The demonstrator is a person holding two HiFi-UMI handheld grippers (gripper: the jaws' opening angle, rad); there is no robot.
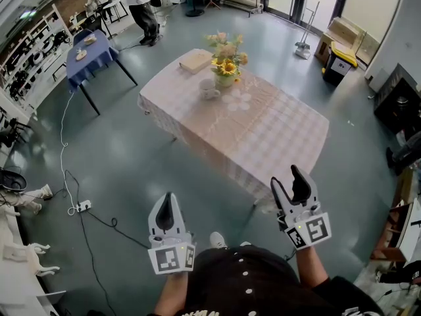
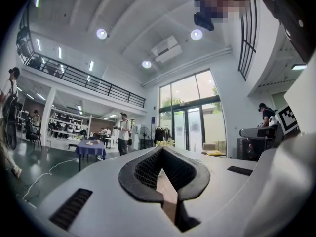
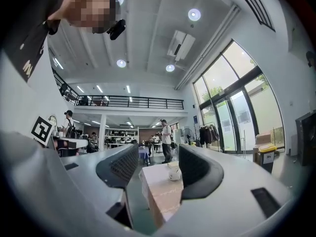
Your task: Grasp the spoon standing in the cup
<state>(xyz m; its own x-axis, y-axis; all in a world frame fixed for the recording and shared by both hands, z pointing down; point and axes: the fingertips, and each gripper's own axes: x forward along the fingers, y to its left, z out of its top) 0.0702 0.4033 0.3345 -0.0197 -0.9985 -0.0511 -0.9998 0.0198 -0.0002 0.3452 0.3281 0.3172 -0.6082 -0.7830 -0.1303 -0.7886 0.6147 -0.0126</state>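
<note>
Looking steeply down, the head view takes in a tabletop (image 1: 276,133) under a pale checked cloth, standing on a grey-green floor (image 1: 131,157) ahead of the person. Toward its far end a white cup (image 1: 209,89) sits just beside a vase of yellow flowers (image 1: 225,63), with a flat tan box (image 1: 195,60) behind them near the far corner. The spoon is too small to pick out in the cup from here. Both tools are held close to the person's body, well apart from the cup. The left gripper (image 1: 166,206) shows its fingers (image 1: 166,219) pressed together into one dark point. The right gripper (image 1: 287,178) has its fingers (image 1: 301,184) spread wide with nothing between them.

The left gripper view looks along two fingers whose tips meet, leaving only a hollow loop behind the tips, and no object sits in it. Beyond them lie a blue-clothed table (image 2: 90,148), a standing person (image 2: 123,135) and tall glass doors (image 2: 190,120).

The right gripper view shows the fingers standing far apart and empty. Framed in the gap, at a distance, are a corner of the tabletop and the cup on it. Whether the thin mark at the cup's rim is the spoon cannot be told.
</note>
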